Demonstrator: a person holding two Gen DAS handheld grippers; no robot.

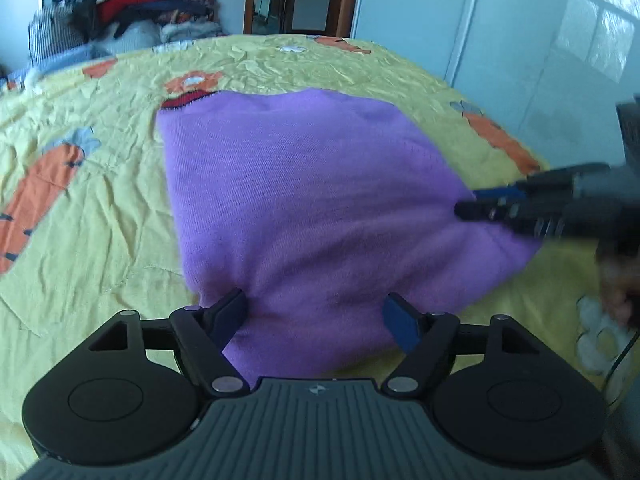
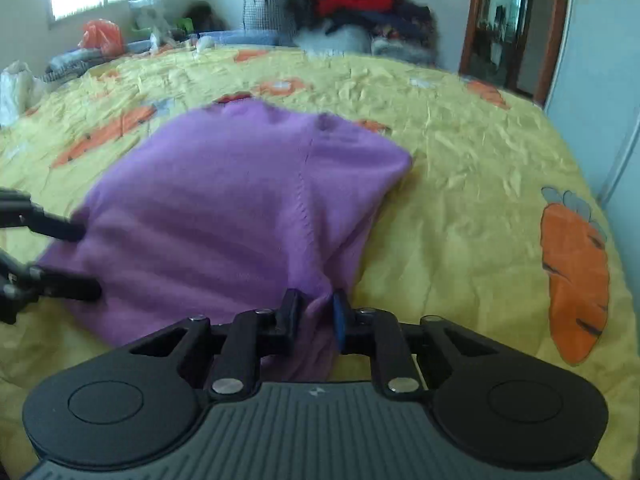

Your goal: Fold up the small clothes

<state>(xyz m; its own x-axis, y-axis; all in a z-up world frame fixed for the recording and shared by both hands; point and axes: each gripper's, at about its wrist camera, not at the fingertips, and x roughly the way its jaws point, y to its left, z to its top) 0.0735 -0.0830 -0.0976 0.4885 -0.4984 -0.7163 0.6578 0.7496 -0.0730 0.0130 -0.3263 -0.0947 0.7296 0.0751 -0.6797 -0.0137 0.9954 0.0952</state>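
Right hand-held gripper (image 2: 314, 314) on sweater (image 2: 224, 216) edge

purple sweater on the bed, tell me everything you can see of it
The purple knitted sweater lies partly folded on the yellow carrot-print bedspread, soft and slightly rumpled, a red-and-dark trim showing at its far edge. The right gripper pinches a bunched near corner. The left gripper stands open astride the near edge, not gripping.
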